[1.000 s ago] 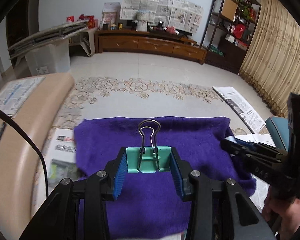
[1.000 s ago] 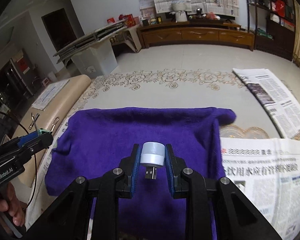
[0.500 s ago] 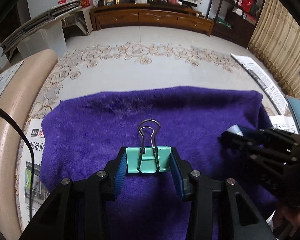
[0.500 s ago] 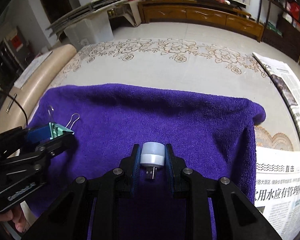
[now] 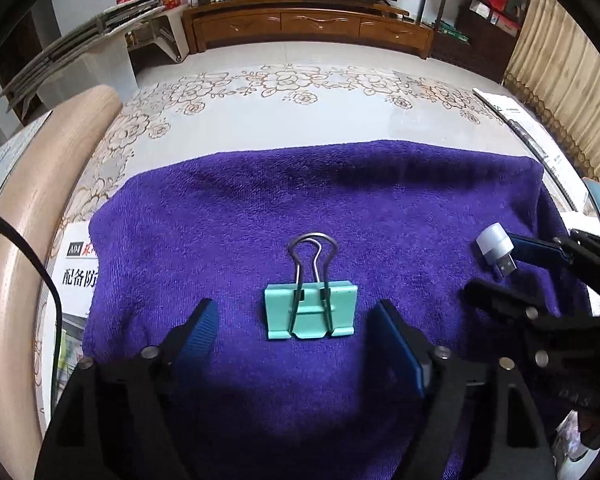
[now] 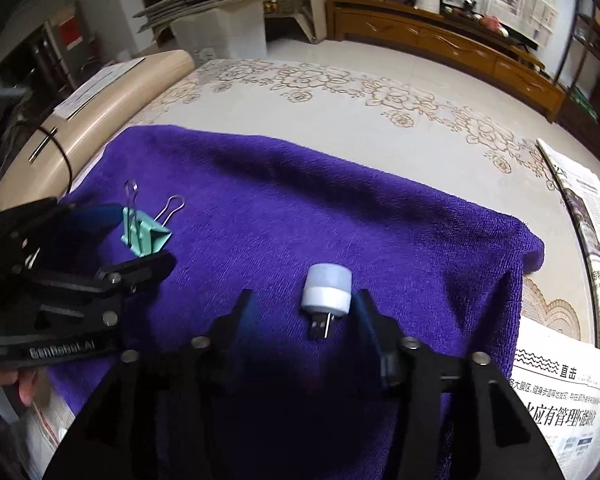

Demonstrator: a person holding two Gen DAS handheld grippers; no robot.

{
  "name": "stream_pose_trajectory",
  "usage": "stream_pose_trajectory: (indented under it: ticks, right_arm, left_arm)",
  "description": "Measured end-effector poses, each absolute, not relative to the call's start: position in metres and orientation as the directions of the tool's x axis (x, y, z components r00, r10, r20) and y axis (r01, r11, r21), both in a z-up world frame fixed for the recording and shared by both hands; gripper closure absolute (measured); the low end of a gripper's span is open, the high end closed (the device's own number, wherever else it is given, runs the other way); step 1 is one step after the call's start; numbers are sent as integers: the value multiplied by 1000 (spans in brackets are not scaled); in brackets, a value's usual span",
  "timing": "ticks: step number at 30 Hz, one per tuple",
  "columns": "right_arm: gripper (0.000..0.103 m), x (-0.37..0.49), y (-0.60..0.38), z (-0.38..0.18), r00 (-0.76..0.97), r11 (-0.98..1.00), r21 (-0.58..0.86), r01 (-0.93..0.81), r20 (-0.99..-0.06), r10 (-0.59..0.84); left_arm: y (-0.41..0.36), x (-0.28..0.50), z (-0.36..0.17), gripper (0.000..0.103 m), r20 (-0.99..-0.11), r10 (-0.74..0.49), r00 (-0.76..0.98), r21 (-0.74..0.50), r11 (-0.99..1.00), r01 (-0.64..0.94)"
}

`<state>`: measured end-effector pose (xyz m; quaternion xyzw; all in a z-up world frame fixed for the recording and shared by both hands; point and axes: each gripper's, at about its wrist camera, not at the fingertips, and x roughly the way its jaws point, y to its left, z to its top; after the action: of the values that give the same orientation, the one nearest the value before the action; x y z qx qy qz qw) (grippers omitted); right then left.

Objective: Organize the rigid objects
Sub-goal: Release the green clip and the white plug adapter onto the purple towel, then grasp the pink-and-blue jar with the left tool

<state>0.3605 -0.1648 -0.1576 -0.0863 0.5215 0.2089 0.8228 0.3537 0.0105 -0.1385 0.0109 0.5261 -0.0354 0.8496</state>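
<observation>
Where the left wrist camera looks down along its fingers, the left gripper (image 5: 294,320) stands over a purple towel (image 5: 340,200) with its jaws wide apart; they have just been opening. A mint-green binder clip (image 5: 311,310) lies on the towel between the blue pads (image 5: 199,330), clear of both, with its wire handles pointing away from the camera. At the right edge of this view, the right gripper (image 5: 512,276) reaches in from the side. A small white USB lamp (image 5: 495,243) sits at its upper blue pad, its metal plug pointing down and to the right.

In the right wrist view, the right gripper (image 6: 304,312) is also open, and its jaws have just been opening. The USB lamp (image 6: 327,292) rests on the towel (image 6: 340,208) between the fingers, close against the right one and apart from the left one. The left gripper (image 6: 112,244) enters from the left, and the binder clip (image 6: 144,234) lies between its spread fingers. A newspaper (image 6: 560,392) lies beside the towel on the right.
</observation>
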Motion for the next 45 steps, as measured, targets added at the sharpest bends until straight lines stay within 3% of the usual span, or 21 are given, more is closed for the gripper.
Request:
stream_pose_trajectory:
  ticks: [4, 6, 8, 9, 12, 23, 27, 38, 40, 42, 45]
  right_arm:
    - [46, 349, -170, -150, 377, 899, 99, -427, -884, 277]
    - [39, 339, -180, -137, 403, 903, 131, -409, -862, 308]
    - [17, 327, -191, -122, 432, 913, 150, -380, -844, 319]
    - [12, 319, -196, -114, 446, 919, 154, -364, -837, 318]
    - [0, 294, -213, -96, 471, 933, 163, -320, -828, 305]
    - [0, 181, -278, -67, 519, 981, 148, -128, -833, 194]
    - [0, 149, -303, -69, 576, 980, 191, -53, -796, 187]
    - [0, 129, -333, -66, 613, 969, 248, -2, -765, 197]
    - [0, 127, -339, -66, 619, 961, 275, 2, -755, 214]
    - [0, 126, -343, -67, 619, 960, 280, 12, -756, 213]
    - [0, 123, -351, -67, 621, 953, 302, 26, -752, 221]
  left_arm:
    - [15, 345, -130, 24, -893, -88, 442, -71, 996, 55]
    - [18, 338, -121, 17, -880, -109, 462, -102, 994, 40]
    - [20, 326, -110, 7, -866, -125, 484, -129, 991, 24]
    - [21, 321, -107, 0, -862, -133, 488, -140, 990, 22]
    - [20, 297, -96, 0, -853, -164, 496, -177, 984, 21]
    - [9, 195, -88, 0, -854, -161, 494, -184, 983, 2]
    - [11, 164, -97, 0, -853, -155, 498, -189, 982, -18]
    - [-7, 115, -133, 1, -865, -55, 499, -79, 997, -27]
    - [-12, 114, -137, 4, -866, -17, 500, -41, 998, -37]
    - [-16, 115, -141, 14, -870, 7, 493, -27, 998, -62]
    - [-23, 114, -141, 15, -859, 39, 510, -8, 996, -89]
